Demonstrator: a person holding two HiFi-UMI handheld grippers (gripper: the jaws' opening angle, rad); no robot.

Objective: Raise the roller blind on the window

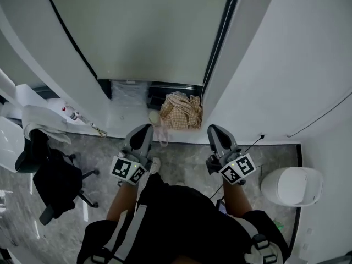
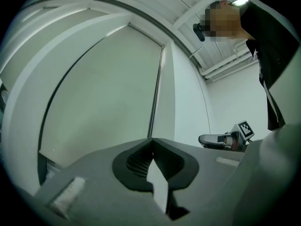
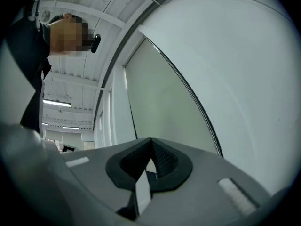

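The grey-green roller blind [image 1: 148, 32] hangs over the window ahead of me, and its bottom edge [image 1: 151, 81] stops a little above the sill. A dark thin line [image 1: 220, 34] runs down the blind's right side; in the right gripper view it looks like a cord [image 3: 197, 105]. My left gripper [image 1: 144, 128] is shut and empty, pointing at the wall below the blind's lower edge. My right gripper [image 1: 213, 128] is also shut and empty, level with it, in front of the white wall just right of the blind. Neither touches the blind. The blind [image 2: 103, 93] fills the left gripper view above shut jaws.
A checked cloth [image 1: 180, 111] and clear plastic [image 1: 129, 92] lie on the sill under the blind. An office chair with a dark jacket [image 1: 52, 183] stands at the left, with a white towel [image 1: 39, 120] over it. A white bin [image 1: 291, 186] stands at the right by the wall.
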